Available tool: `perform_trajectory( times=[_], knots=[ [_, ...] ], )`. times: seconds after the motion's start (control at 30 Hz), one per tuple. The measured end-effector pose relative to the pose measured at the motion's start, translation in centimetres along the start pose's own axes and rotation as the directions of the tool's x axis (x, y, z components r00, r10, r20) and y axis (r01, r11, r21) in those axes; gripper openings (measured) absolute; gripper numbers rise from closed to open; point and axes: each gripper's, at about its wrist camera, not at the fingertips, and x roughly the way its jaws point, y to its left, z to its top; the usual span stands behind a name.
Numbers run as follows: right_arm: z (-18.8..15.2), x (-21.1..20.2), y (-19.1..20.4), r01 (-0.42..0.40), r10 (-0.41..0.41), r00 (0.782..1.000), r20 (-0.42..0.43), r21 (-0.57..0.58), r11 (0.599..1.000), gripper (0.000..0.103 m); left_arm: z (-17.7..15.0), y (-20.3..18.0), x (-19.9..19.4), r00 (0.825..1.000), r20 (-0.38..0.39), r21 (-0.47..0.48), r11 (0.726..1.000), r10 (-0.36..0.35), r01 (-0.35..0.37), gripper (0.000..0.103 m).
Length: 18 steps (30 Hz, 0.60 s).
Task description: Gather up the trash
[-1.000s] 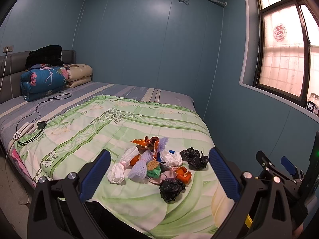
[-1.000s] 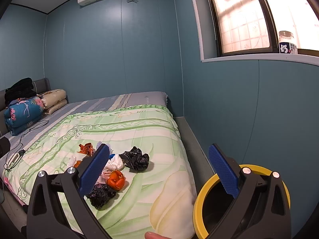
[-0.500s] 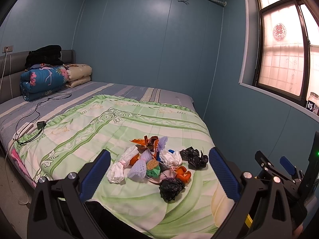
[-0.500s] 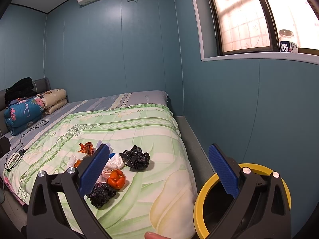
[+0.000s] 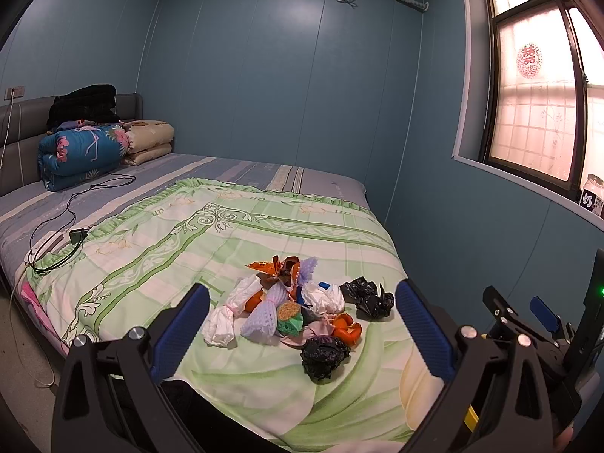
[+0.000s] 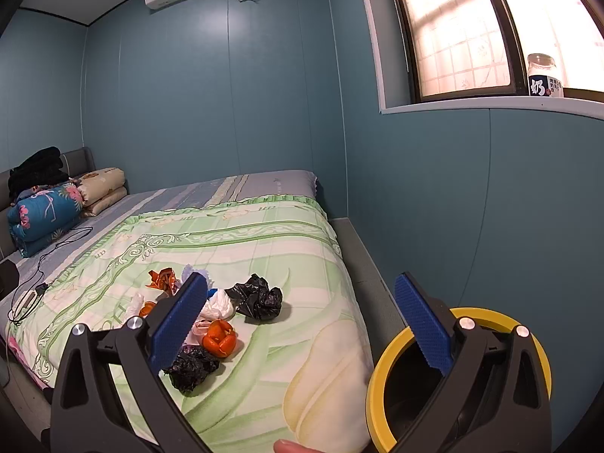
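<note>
Two grippers: your left gripper (image 5: 302,324) and right gripper (image 6: 302,313) both hang short of the bed (image 5: 234,234) with jaws spread wide and nothing in them.
Trash: a loose pile (image 5: 298,309) near the bed's foot, on the green quilt (image 6: 241,234); wads of white tissue, purple foam net, orange peel (image 6: 220,341), crumpled black bags.
Bin: yellow-rimmed bin (image 6: 377,373) sits off the bed corner, down on your right.
Risk, grab: the pieces touch and overlap, so closing on one could drag a neighbour along and drop it short of the bin.
Risk, quilt: it's soft; go too deep and you pinch fabric with the trash.
Risk, roll: the near black bag (image 5: 322,353) lies close to the bed edge; a nudge could send it to the floor.
Left view only: the whole pile, framed between the jaws, plus the right gripper's body at the right edge.
Right view only: the bin's open mouth; here the left jaw hides part of the pile.
</note>
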Motion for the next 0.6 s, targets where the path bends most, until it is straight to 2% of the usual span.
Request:
perform_trajectory(
  times=[0.6],
  knots=[
    [0.13, 0.01, -0.06, 0.003, -0.003, 1.0, -0.001, 0.001, 1.0, 0.095, 0.02, -0.2, 0.01, 1.0, 0.0, 0.002, 1.0, 0.007, -0.007, 0.095]
  ],
)
